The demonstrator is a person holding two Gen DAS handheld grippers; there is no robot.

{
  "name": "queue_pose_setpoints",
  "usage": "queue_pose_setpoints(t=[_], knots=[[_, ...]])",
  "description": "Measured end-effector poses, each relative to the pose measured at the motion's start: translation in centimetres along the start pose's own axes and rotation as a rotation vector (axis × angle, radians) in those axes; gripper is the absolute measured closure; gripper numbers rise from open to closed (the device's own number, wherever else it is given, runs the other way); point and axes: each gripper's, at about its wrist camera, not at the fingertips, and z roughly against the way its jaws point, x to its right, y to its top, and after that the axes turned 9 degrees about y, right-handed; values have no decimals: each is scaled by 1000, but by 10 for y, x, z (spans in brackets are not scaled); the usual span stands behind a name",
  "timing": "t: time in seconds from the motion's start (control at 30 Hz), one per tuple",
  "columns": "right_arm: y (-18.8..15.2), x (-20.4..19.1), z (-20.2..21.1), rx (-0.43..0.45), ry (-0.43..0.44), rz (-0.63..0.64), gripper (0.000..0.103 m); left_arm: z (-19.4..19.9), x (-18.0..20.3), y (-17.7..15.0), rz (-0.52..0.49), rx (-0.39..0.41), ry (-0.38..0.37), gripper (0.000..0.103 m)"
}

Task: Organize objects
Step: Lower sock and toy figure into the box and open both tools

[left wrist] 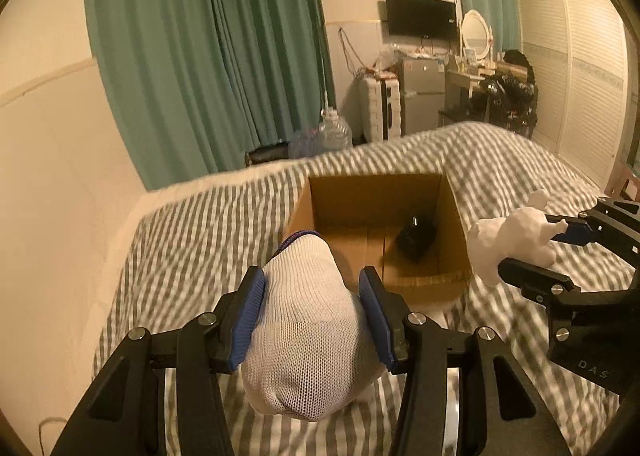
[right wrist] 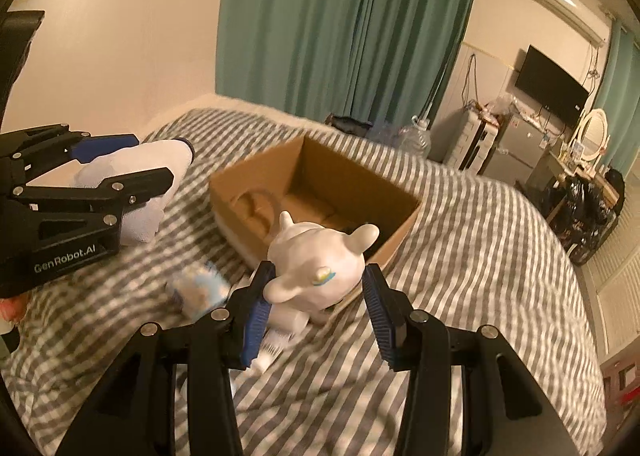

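Observation:
An open cardboard box (left wrist: 376, 192) (right wrist: 320, 172) sits on the striped bed, with a black object (left wrist: 416, 240) inside. My left gripper (left wrist: 312, 288) is shut on a white knitted sock bundle (left wrist: 308, 336), held above the bed just before the box's near left corner; it also shows in the right wrist view (right wrist: 136, 184). My right gripper (right wrist: 318, 288) is shut on a white toy animal figure (right wrist: 316, 268), held near the box's right side; the figure also shows in the left wrist view (left wrist: 516, 236).
On the bed below the right gripper lie a pale blue-white packet (right wrist: 200, 288) and a white tube-like item (right wrist: 280, 332). Green curtains (left wrist: 208, 56), a water jug (left wrist: 332, 132), a small fridge (left wrist: 420, 96) and a cluttered desk (left wrist: 492, 88) stand beyond the bed.

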Motion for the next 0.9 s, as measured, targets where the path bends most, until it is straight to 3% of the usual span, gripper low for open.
queue_pose_setpoints(t=[0.17, 0.33, 0.6, 0.8, 0.9], knots=[[32, 22, -16, 26, -14, -15, 58, -26, 5, 28, -4, 27, 3, 52], [54, 44, -55, 2, -10, -32, 58, -72, 18, 46, -29, 5, 13, 52], [59, 75, -134, -106, -16, -80, 58, -143, 39, 43, -79, -54, -37, 52], [57, 81, -159, -94, -23, -101, 58, -181, 46, 43, -32, -102, -102, 52], [58, 83, -156, -64, -37, -106, 44, -189, 44, 42, -3, -121, -132, 48]])
